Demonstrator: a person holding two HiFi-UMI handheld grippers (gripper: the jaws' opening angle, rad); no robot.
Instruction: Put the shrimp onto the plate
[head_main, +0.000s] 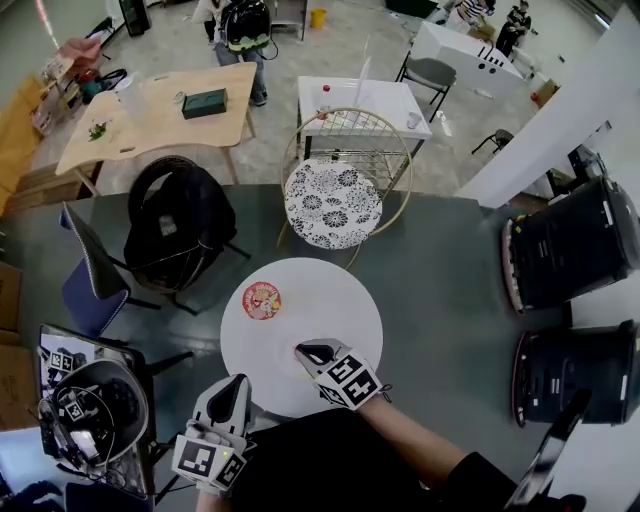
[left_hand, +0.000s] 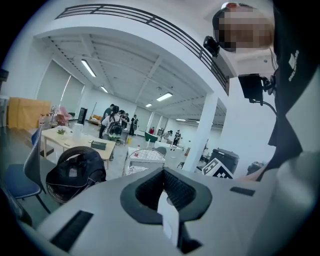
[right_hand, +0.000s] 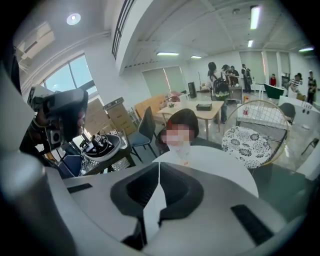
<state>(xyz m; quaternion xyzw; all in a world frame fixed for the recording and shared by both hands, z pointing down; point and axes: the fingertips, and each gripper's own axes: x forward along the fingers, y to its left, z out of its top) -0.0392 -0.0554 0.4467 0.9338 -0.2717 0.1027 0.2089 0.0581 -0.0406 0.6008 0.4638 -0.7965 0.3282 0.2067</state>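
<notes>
- While the shrimp (head_main: 262, 300) seems to lie on the white plate (head_main: 340, 300) already, near its far-left rim, both grippers are empty. I judge the task as done or nearly done, so the main risk is to disturb the shrimp again.
- Table (head_main: 440, 270): it is dark, and the plate sits in its middle, toward the near edge. At the far edge stands a wire rack (head_main: 360, 130) with a patterned dish (head_main: 333, 203). If that dish is the intended one, the shrimp is in the wrong place and must be gripped again.
- Plate: it looks smooth and flat. A gripper that comes down with its jaws together would only push the shrimp over the surface, maybe off the rim.
- Right gripper (head_main: 312, 352): it hangs over the near part of the plate, well apart from the shrimp, and points toward the far edge, tilted down. Its jaws are pressed together with nothing between them.
- Left gripper (head_main: 232, 390): it hangs at the near edge of the table, just beside the plate's near-left rim, and points only a little down. Its jaws are together too and hold nothing. A careless sideways move could hit the rim and shift the plate.
- Shrimp: small, red and yellow, apart from both grippers.
</notes>
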